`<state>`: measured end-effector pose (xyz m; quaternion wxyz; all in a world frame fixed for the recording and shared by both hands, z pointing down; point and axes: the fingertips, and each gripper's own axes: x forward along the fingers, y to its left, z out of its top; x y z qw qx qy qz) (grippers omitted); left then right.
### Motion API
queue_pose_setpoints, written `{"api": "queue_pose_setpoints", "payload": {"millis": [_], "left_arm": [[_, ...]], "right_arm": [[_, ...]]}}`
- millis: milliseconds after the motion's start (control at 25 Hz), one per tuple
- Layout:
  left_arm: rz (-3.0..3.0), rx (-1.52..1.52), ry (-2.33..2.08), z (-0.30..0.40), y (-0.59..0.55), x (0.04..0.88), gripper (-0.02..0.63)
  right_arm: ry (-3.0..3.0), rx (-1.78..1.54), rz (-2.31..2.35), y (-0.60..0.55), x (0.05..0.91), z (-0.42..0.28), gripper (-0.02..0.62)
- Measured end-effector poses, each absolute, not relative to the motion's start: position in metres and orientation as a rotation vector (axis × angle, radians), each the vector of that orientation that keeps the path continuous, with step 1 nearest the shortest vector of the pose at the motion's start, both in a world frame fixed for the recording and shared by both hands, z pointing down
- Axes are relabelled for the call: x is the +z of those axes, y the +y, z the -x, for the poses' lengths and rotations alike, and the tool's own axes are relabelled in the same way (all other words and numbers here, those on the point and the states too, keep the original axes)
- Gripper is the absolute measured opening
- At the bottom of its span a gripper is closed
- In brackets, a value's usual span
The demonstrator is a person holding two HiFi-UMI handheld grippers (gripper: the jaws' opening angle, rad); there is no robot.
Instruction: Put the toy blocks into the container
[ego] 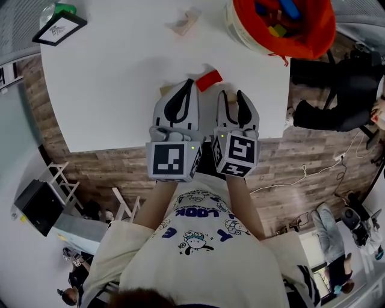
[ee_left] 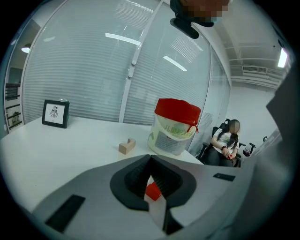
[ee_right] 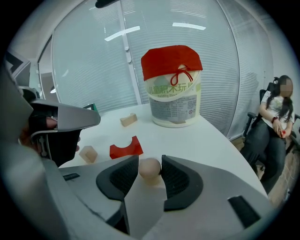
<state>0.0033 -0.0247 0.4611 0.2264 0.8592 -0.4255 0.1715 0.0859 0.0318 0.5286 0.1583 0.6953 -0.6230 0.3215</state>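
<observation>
Nearest, the right gripper [ee_right: 149, 161] is held low over the near edge of the table [ego: 120, 90] and tilted down. Its jaws are about half apart and set either side of a round wooden piece [ee_right: 150, 171] resting there, flanked closely but not seen to be pinched, presumably so it can be closed on. Beside it the left gripper [ee_left: 150, 158] is held with jaws closed tip to tip and nothing between them, apparently idle. A red arched block [ee_right: 125, 148] and a tan cube [ee_right: 88, 153] lie by its tips. Farther off a notched wooden block [ee_right: 128, 120] lies loose, and at the far corner stands the red-lined container [ee_right: 171, 93] with coloured blocks [ego: 289, 9] inside.
</observation>
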Motion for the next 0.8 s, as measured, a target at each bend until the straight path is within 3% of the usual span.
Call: {"api": "queue_pose_setpoints", "payload": {"millis": [800], "left_arm": [[-2.393,0.442,-1.173,-0.002,-0.033,0.450,0.026]], "right_arm": [[-1.806,0.860,-2.063,0.019,0.503,-0.093,0.138]]}}
